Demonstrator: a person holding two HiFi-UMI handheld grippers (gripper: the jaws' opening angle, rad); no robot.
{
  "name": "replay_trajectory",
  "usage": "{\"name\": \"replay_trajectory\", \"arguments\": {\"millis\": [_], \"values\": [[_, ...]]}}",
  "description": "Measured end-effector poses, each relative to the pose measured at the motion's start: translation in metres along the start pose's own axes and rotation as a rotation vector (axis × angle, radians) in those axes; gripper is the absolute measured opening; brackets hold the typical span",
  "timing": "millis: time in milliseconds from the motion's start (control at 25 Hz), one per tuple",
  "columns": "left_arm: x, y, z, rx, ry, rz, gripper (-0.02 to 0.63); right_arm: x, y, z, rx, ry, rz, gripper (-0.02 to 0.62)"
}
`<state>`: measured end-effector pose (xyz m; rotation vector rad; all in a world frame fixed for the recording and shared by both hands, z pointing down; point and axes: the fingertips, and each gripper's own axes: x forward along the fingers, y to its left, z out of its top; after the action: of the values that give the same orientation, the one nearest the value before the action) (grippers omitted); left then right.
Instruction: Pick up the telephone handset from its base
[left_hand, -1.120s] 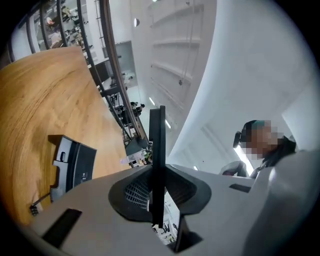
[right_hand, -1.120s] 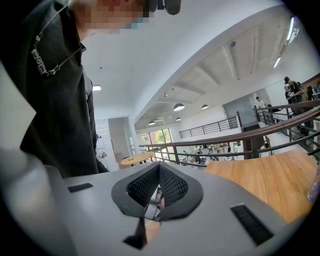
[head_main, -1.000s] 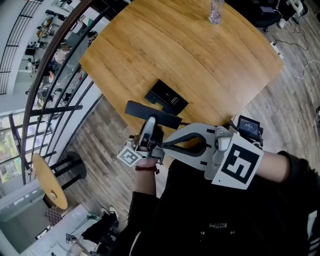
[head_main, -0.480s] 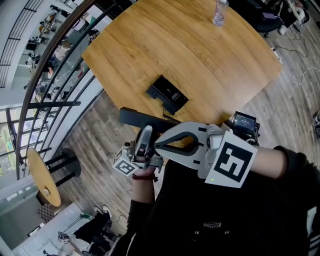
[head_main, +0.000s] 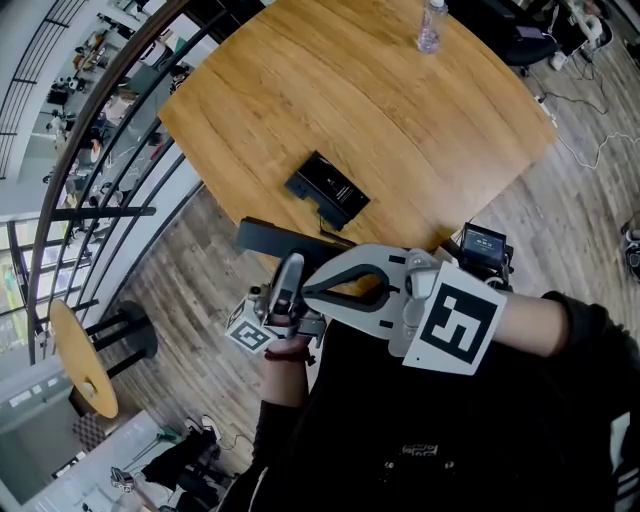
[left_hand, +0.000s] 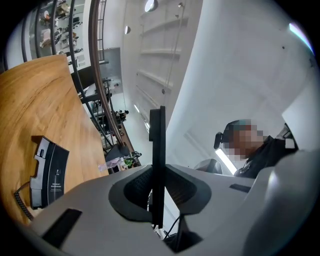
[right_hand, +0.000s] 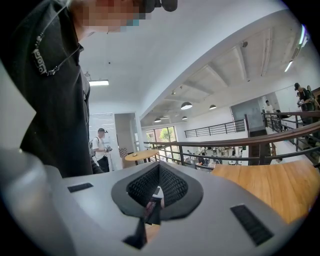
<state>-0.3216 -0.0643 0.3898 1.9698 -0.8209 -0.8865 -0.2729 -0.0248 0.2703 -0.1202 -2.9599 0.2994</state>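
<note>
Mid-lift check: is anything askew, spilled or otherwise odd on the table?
Nothing stands out. The handset is clamped in the left gripper, clear of its base, which lies flat on the table. The bottle stands upright.

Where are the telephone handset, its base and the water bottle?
telephone handset (head_main: 272, 236), head view, on its black left end.
base (head_main: 330, 190), head view, middle of its top face.
water bottle (head_main: 430, 26), head view, on its clear body.
</note>
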Motion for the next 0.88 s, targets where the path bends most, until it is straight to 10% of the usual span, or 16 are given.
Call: {"name": "replay_trajectory", "arguments": {"millis": [880], "values": [[-0.001,0.032,-0.010,-0.022,0.026,0.104,0.080,-0.002,0.003,-0.003,-0.057,0.027,-0.023,0.017]]}}
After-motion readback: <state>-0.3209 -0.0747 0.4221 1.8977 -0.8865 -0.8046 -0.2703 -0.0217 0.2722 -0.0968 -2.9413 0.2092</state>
